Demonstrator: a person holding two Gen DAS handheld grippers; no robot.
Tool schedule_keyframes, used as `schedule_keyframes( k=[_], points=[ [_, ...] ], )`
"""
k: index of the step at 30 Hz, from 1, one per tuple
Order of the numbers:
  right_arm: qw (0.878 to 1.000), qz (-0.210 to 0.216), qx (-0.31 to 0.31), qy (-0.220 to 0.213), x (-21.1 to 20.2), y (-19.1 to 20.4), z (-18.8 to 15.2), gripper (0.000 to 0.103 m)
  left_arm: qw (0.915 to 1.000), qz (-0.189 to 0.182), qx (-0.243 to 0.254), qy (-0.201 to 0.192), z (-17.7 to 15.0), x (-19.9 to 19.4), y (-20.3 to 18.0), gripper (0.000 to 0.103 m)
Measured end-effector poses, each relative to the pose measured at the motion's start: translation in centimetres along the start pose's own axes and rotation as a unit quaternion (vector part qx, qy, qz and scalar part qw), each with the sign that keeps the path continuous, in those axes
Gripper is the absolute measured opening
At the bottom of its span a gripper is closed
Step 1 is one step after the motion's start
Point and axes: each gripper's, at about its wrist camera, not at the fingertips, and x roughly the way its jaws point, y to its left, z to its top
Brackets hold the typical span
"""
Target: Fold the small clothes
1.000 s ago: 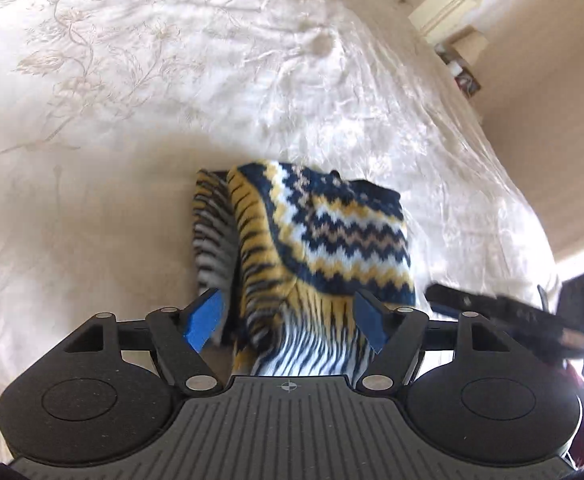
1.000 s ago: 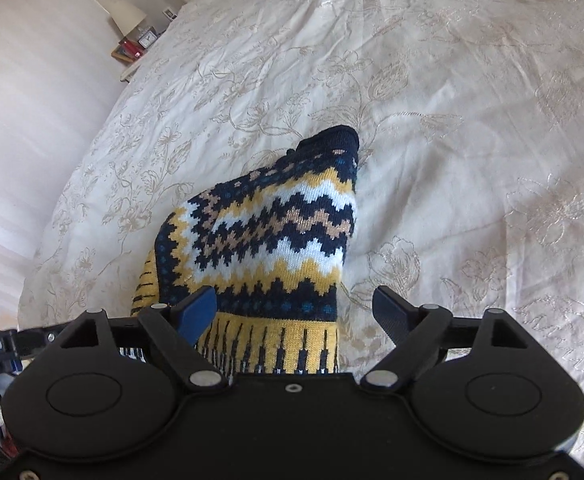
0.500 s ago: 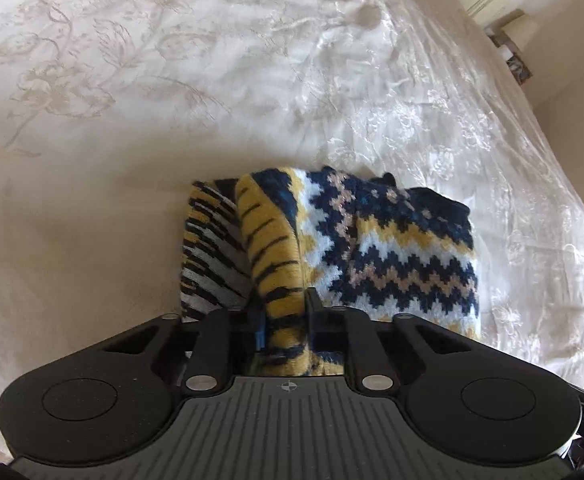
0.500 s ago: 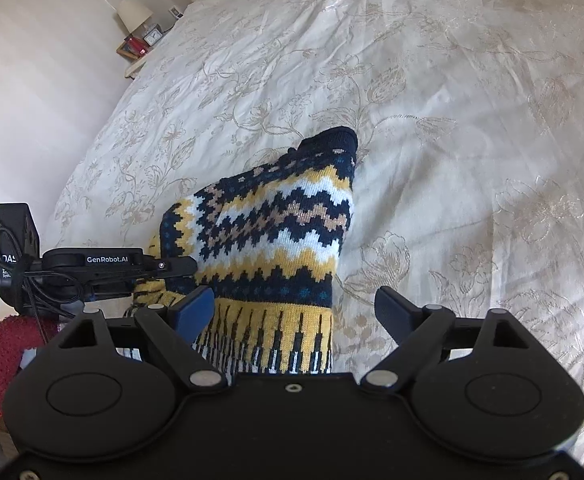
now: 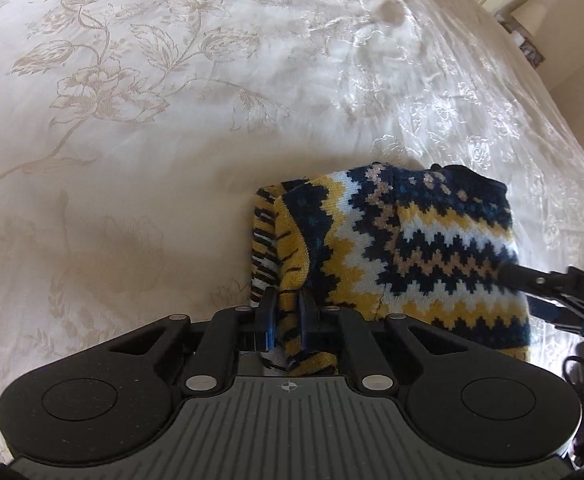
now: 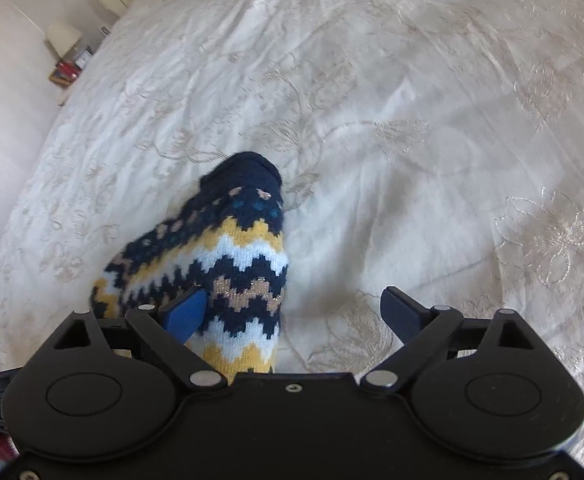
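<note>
A small knitted sweater [image 5: 412, 248] with navy, yellow, white and tan zigzags lies folded on the cream bedspread [image 5: 151, 120]. My left gripper [image 5: 287, 316] is shut on its striped yellow-and-black hem at the near left corner. In the right wrist view the sweater [image 6: 227, 264] lies low and left of centre. My right gripper [image 6: 296, 312] is open and empty over its near right edge, the left finger above the knit and the right finger above bare bedspread [image 6: 432, 160]. The right gripper's finger [image 5: 552, 284] also shows at the right edge of the left wrist view.
The embroidered bedspread stretches far on all sides. A bedside table with a lamp and books [image 6: 69, 56] stands by the wall at the far left of the right wrist view. A lamp [image 5: 526, 20] and white furniture show at the top right of the left wrist view.
My left gripper closed on the sweater's striped hem and moved left along it. My right gripper moved forward over the sweater and stayed open.
</note>
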Motion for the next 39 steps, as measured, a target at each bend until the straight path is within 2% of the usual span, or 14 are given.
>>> schedule_keyframes(
  k=[1, 3, 7, 11, 14, 17, 21, 23, 25, 26, 29, 35, 39],
  points=[
    [1.000, -0.015, -0.012, 0.013, 1.1, 0.3, 0.2, 0.095, 1.0000, -0.002, 0.000, 0.001, -0.1, 0.1, 0.1, 0.013],
    [0.998, -0.034, -0.041, 0.033, 3.0, 1.3, 0.4, 0.103, 1.0000, -0.005, 0.002, 0.003, -0.1, 0.0, 0.2, 0.013],
    [0.994, -0.048, -0.082, 0.045, 4.9, 3.7, 1.1, 0.103, 0.9994, 0.000, 0.034, 0.000, 0.5, -0.9, -0.4, 0.019],
    [0.995, -0.047, -0.081, 0.042, 4.9, 4.1, 1.5, 0.102, 0.9974, -0.005, 0.068, -0.024, 1.2, -2.7, -1.6, 0.026],
    [0.997, -0.042, -0.070, 0.016, 3.1, 3.7, 1.3, 0.102, 0.9938, -0.017, 0.099, -0.048, 1.3, -3.8, -2.9, 0.034],
    [0.997, -0.046, -0.050, -0.027, 0.4, 3.5, 0.7, 0.102, 0.9866, -0.026, 0.148, -0.063, 0.8, -3.7, -4.4, 0.041],
    [0.995, -0.074, -0.027, -0.058, -2.5, 2.7, -1.1, 0.102, 0.9818, -0.024, 0.185, -0.036, -0.4, -2.1, -4.7, 0.041],
    [0.993, -0.094, -0.030, -0.062, -3.1, 2.5, -2.3, 0.102, 0.9800, -0.009, 0.198, -0.023, -1.5, -1.3, -3.9, 0.041],
    [0.992, -0.109, -0.037, -0.051, -3.2, 2.5, -3.6, 0.102, 0.9800, 0.005, 0.197, -0.025, -2.3, -1.2, -2.7, 0.044],
    [0.992, -0.112, -0.041, -0.043, -3.0, 2.6, -4.0, 0.102, 0.9815, 0.005, 0.190, -0.026, -2.4, -1.3, -2.0, 0.051],
    [0.992, -0.112, -0.056, -0.027, -2.0, 3.2, -5.3, 0.102, 0.9859, -0.001, 0.166, -0.020, -2.3, -1.5, -0.4, 0.057],
    [0.989, -0.126, -0.069, -0.036, -2.0, 4.5, -6.0, 0.102, 0.9845, -0.008, 0.174, -0.025, -2.1, -1.9, 0.1, 0.057],
    [0.987, -0.123, -0.095, -0.039, -2.7, 5.3, -6.2, 0.102, 0.9888, -0.020, 0.145, -0.032, -2.1, -3.5, 0.9, 0.058]
  ],
)
